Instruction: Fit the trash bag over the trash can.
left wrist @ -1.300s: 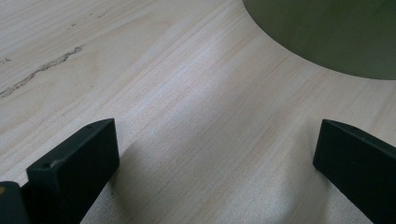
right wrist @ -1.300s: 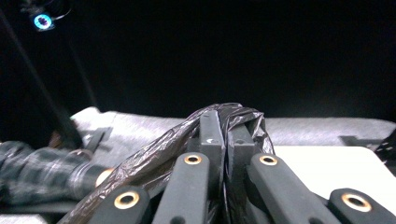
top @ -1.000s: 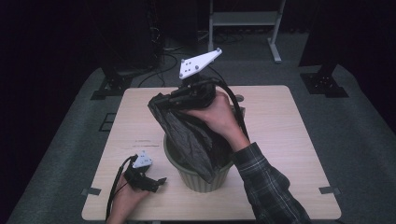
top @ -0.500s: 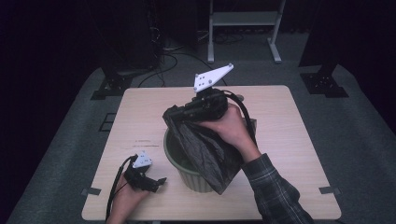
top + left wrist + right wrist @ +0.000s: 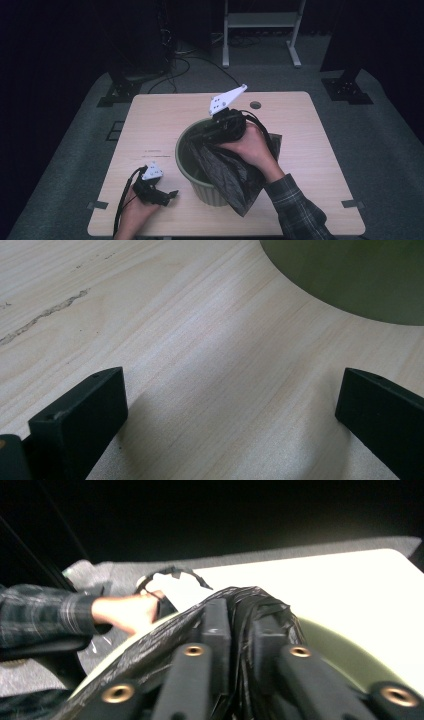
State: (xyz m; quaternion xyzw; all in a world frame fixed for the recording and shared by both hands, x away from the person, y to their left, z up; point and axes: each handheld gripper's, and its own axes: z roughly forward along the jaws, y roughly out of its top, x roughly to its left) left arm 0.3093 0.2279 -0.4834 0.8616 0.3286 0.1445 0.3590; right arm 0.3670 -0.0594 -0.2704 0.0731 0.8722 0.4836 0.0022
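An olive-green bin (image 5: 204, 192) stands at the middle of the wooden table (image 5: 310, 150). A black plastic bag (image 5: 230, 175) hangs over its near right rim and partly inside. My right gripper (image 5: 207, 132) reaches into the bin's mouth from the right, and a bunched fold of the bag (image 5: 165, 630) sits between its jaws. Those jaws (image 5: 241, 625) have just been opening a little and still pinch the fold. My left gripper (image 5: 169, 197) rests on the table left of the bin, open (image 5: 230, 390) with bare wood between its fingers.
The bin's wall (image 5: 350, 275) curves close ahead of the left gripper. A round cable hole (image 5: 255, 105) sits near the table's far edge. Dark equipment stands and cables (image 5: 200, 60) lie on the floor behind. Bare wood spreads across the far left of the table (image 5: 150, 120).
The right hand has come down and to the right with the bag, from above the bin to its mouth. The bag now drapes over the near right rim. The left hand has stayed still.
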